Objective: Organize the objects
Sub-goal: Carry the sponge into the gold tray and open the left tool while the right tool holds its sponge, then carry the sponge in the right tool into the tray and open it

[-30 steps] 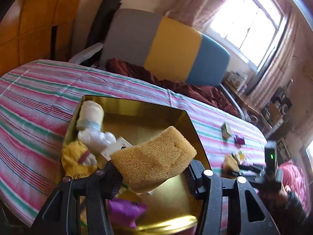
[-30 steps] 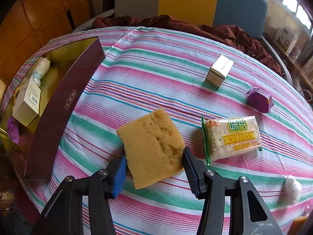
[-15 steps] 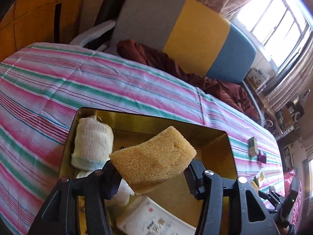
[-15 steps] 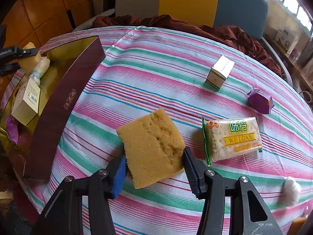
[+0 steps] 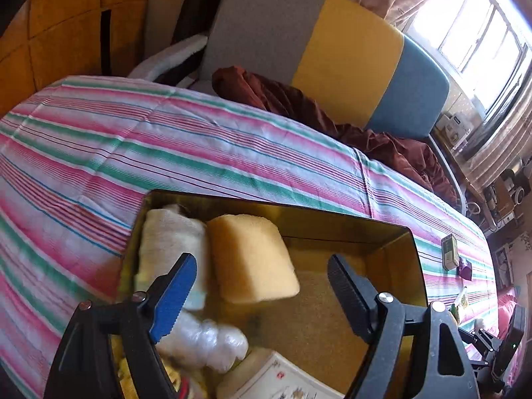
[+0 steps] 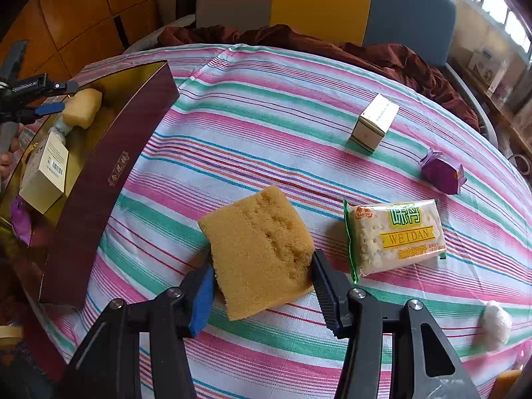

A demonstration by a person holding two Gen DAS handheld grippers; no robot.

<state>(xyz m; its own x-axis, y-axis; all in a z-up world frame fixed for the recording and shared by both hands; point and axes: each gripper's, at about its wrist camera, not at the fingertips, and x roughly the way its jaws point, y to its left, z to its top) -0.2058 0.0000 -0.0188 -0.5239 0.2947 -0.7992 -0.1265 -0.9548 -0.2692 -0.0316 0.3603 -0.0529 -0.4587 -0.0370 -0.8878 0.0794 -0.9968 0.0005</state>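
The left claw is opening over the gold-lined box, its jaws clear of the sponge dropping against the rolled cloth at the box's upper left. The right claw clenches a second sponge on the striped surface; the box lies toward the left of the frame, long side facing it.

Left gripper: angled steeply downward, jaws opening, fingers spread wide at 9 and 3 o'clock, touching nothing. Right gripper: angled steeply downward, fingers partly closed, pressing both sides of a sponge.
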